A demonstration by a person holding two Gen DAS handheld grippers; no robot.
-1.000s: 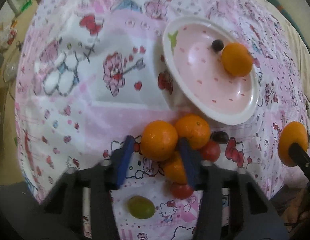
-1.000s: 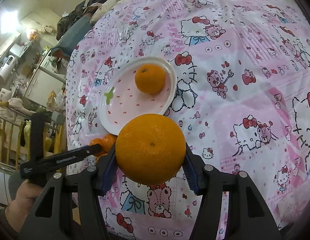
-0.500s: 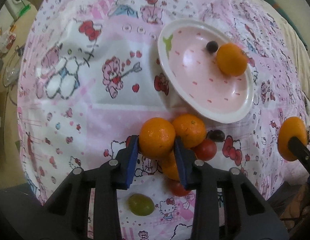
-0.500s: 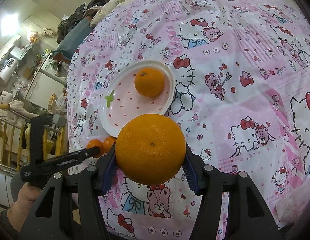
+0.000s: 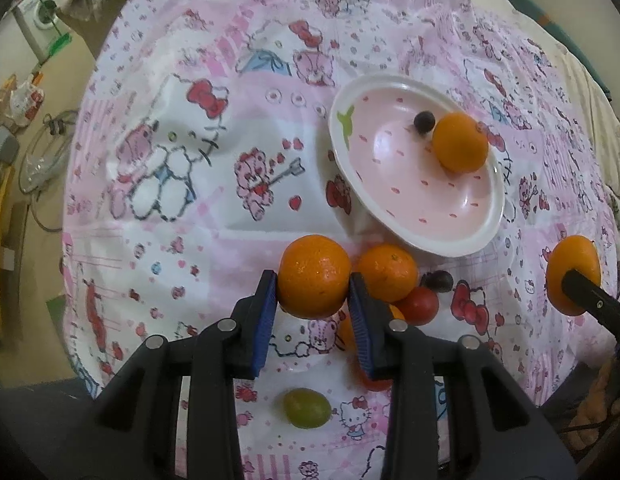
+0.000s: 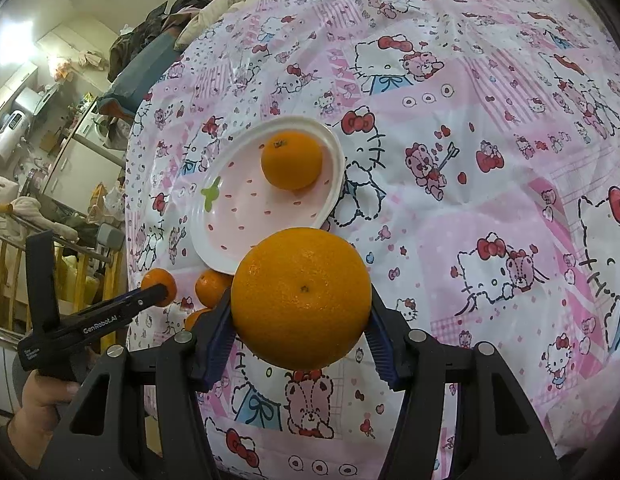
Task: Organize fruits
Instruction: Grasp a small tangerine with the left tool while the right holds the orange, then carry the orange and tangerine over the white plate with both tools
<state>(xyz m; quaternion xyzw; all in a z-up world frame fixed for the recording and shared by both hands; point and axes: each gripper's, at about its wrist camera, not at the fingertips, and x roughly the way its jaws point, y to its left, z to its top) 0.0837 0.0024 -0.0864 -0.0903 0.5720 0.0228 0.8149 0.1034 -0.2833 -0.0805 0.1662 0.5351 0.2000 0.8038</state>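
Left gripper (image 5: 313,280): the two blue pads are clamped on a small orange (image 5: 314,276), one pad on each side. The fruit sits at the fingertips, clear of the printed pink cloth (image 5: 181,208) that covers the work surface.

Right gripper (image 6: 301,312): the jaws are clamped on a large orange (image 6: 301,299), which fills the gap between the pads and hangs above the cloth, near the lower rim of the plate.

Plate (image 5: 486,236): pink with a white rim, resting on the cloth and tilted slightly. It holds one orange on the plate (image 5: 460,142) and, touching that orange, a dark grape (image 5: 424,121).

Loose fruit on the cloth, just below the plate in the left wrist view:
- a second small orange (image 5: 386,272), immediately beside the clamped one;
- a red tomato (image 5: 419,305), touching that orange;
- a dark fruit (image 5: 438,280), probably a grape, partly hidden behind the tomato;
- a green grape (image 5: 307,407), lying apart, between the gripper arms;
- further orange and red fruit behind the right finger, too hidden to identify.

A hand (image 6: 41,394) grips the handle of the left tool at the lower left of the right wrist view.
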